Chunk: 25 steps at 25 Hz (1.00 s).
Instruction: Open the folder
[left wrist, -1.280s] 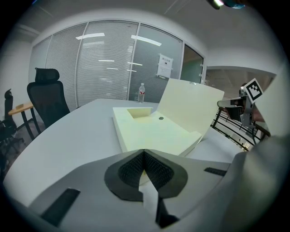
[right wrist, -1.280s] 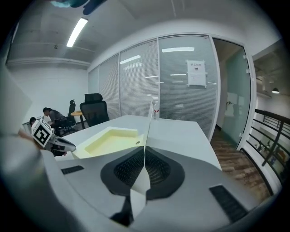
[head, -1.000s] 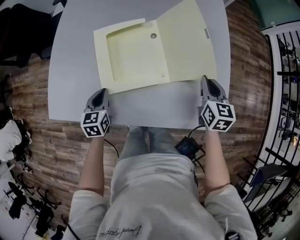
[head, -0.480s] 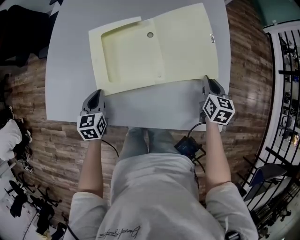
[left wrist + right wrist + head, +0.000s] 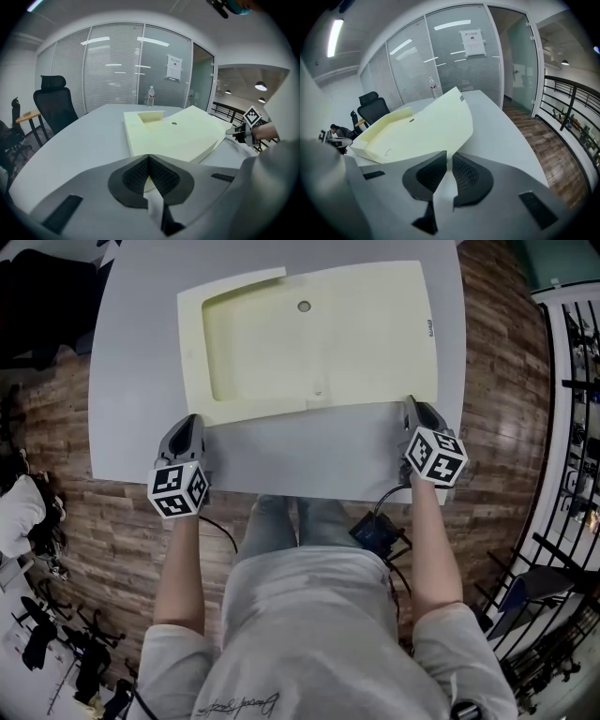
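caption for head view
Yellow folder on a grey table, left gripper and right gripper at its near corners, right jaws just opening, empty.

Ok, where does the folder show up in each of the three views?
Head view: folder lies upper centre on the grey table.
Left gripper view: folder sits at centre, stretching right.
Right gripper view: folder fills the middle, left of centre.
Shared landmark: the round spot on its face, visible in all three.

Left claw (image 5: 149, 159) closed, pale folder (image 5: 173, 138) beyond
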{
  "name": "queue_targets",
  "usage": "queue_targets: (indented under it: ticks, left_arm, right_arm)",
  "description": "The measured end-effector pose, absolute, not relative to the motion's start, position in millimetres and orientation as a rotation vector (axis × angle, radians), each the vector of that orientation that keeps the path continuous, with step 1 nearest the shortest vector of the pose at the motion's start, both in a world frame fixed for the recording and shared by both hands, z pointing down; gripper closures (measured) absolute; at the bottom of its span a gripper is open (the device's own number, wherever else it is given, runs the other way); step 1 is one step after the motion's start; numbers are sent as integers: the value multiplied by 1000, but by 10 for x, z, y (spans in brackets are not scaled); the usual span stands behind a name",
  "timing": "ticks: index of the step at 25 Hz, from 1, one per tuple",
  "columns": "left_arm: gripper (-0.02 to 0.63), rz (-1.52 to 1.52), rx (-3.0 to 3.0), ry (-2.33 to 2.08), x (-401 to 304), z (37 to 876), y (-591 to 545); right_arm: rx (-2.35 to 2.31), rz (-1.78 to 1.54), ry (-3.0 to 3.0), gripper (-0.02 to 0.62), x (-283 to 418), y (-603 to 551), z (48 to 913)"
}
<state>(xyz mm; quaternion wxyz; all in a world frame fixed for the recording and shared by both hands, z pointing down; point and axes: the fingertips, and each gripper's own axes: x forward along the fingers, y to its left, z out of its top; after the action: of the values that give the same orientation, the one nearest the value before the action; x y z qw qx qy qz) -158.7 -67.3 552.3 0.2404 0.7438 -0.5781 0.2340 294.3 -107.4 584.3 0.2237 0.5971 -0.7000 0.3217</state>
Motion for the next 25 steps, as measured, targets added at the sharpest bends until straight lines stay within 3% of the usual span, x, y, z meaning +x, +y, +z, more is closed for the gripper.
queue_targets:
  ticks: [10,25]
  left_arm:
    - [597,646,2040,-1586,-1630,5523,-676]
    - [597,636,2040,-1587,-1602,5509,-673]
  right_arm:
    - [1661,836,-1832,483,2971,-1038,6033]
    - [1673,780,-1747,465,3016,-1029,6108]
